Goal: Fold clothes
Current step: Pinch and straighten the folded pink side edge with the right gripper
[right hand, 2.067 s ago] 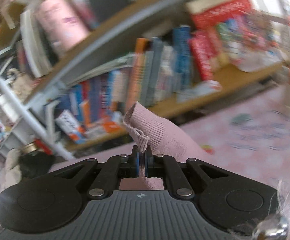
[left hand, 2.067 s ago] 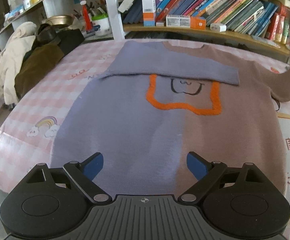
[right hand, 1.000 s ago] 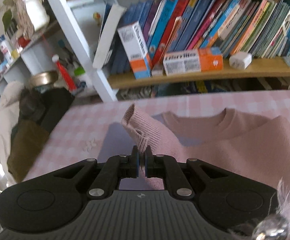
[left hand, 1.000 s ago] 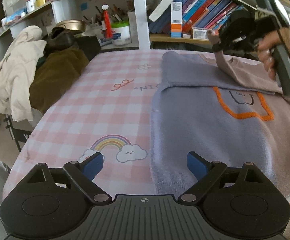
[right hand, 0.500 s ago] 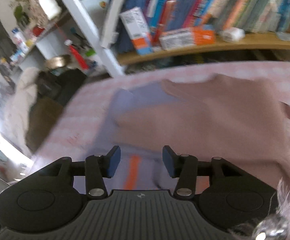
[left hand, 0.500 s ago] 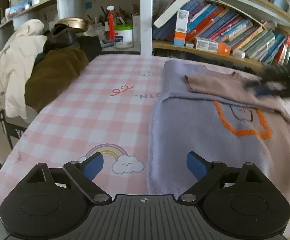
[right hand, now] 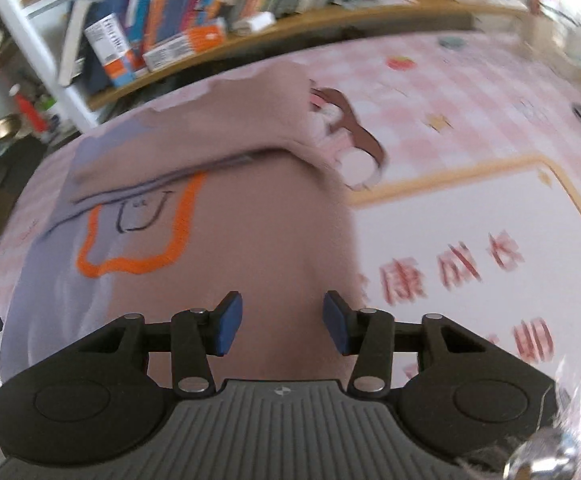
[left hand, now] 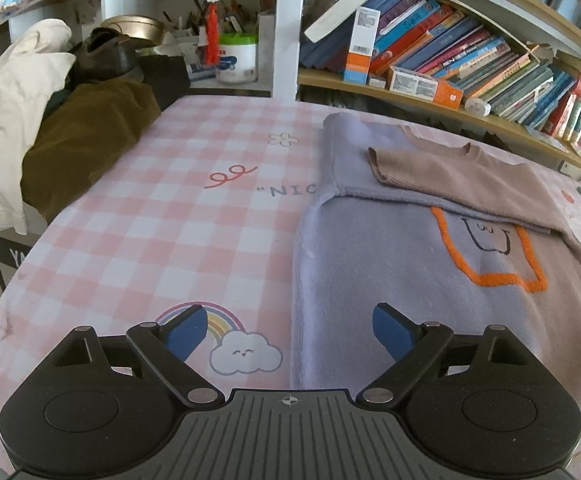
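1. Left gripper [left hand: 288,330]: blue fingers [left hand: 184,330] spread wide, nothing between the pads, nothing held.
2. Right gripper [right hand: 282,326]: jaws partly open after just opening up, now a touch narrower; empty, pads [right hand: 228,324] clear of the cloth.
3. Sweater [left hand: 410,280] lies flat on the pink checked tablecloth [left hand: 162,236]. In the left wrist view it fills 12 to 3 o'clock from the fingers; its lavender left edge runs up between the two pads, the right pad over the knit, the left pad over the printed rainbow and cloud.
4. Both sleeves are folded across the chest: lavender one underneath, tan one [left hand: 442,176] on top, cuff pointing to 9 o'clock, just above the orange outlined motif [left hand: 490,252].
5. Right wrist view, blurred: tan half of the sweater [right hand: 274,240] sits straight ahead at 12 o'clock between the pads.
6. Shelf [left hand: 430,100] at 1 o'clock holds a row of leaning books and small boxes; white tub [left hand: 237,58] at 11 o'clock, contents unclear.
7. Heap of clothes [left hand: 50,120] at 10 o'clock, off the table's left edge.
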### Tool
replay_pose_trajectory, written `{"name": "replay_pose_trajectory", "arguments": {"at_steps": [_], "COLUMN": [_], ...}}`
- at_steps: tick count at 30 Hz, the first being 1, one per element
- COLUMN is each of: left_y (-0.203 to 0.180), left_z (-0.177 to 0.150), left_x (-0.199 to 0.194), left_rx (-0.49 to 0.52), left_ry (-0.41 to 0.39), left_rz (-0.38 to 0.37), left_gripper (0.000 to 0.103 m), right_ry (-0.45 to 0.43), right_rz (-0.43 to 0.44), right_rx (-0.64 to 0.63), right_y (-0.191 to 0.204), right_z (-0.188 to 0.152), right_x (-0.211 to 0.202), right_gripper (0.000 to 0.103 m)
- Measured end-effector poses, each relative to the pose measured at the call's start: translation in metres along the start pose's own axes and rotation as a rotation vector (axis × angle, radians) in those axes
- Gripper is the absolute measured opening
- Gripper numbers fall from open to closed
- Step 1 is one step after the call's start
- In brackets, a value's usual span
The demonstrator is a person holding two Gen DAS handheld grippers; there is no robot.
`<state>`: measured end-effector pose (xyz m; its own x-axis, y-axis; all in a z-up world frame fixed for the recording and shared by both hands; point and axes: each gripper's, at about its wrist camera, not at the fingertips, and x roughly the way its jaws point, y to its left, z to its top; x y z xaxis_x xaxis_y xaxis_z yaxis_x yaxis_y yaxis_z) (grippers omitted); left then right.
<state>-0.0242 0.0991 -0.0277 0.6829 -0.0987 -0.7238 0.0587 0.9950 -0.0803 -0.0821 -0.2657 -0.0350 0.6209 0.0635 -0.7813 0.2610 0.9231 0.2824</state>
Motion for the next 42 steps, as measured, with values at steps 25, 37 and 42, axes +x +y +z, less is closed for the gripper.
{"name": "replay_pose_trajectory", "arguments": {"at_steps": [25, 37, 42], "left_y": [-0.003, -0.029, -0.03], "left_z": [0.0, -0.004, -0.004], "left_x": [0.021, 0.019, 0.012], "left_rx": [-0.039, 0.028, 0.035], "left_ry": [0.071, 0.067, 0.053], "left_rz": [-0.081, -0.19, -0.212], "left_gripper": [0.005, 0.004, 0.004], "right_ry": [0.002, -0.034, -0.042], "right_rz": [-0.029, -0.124, -0.132], "right_rx": [-0.051, -0.015, 0.005], "right_y": [-0.005, -0.032, -0.032], "right_z": [-0.009, -0.006, -0.006], "right_x": [-0.009, -0.018, -0.017], "right_gripper": [0.009, 0.009, 0.009]}}
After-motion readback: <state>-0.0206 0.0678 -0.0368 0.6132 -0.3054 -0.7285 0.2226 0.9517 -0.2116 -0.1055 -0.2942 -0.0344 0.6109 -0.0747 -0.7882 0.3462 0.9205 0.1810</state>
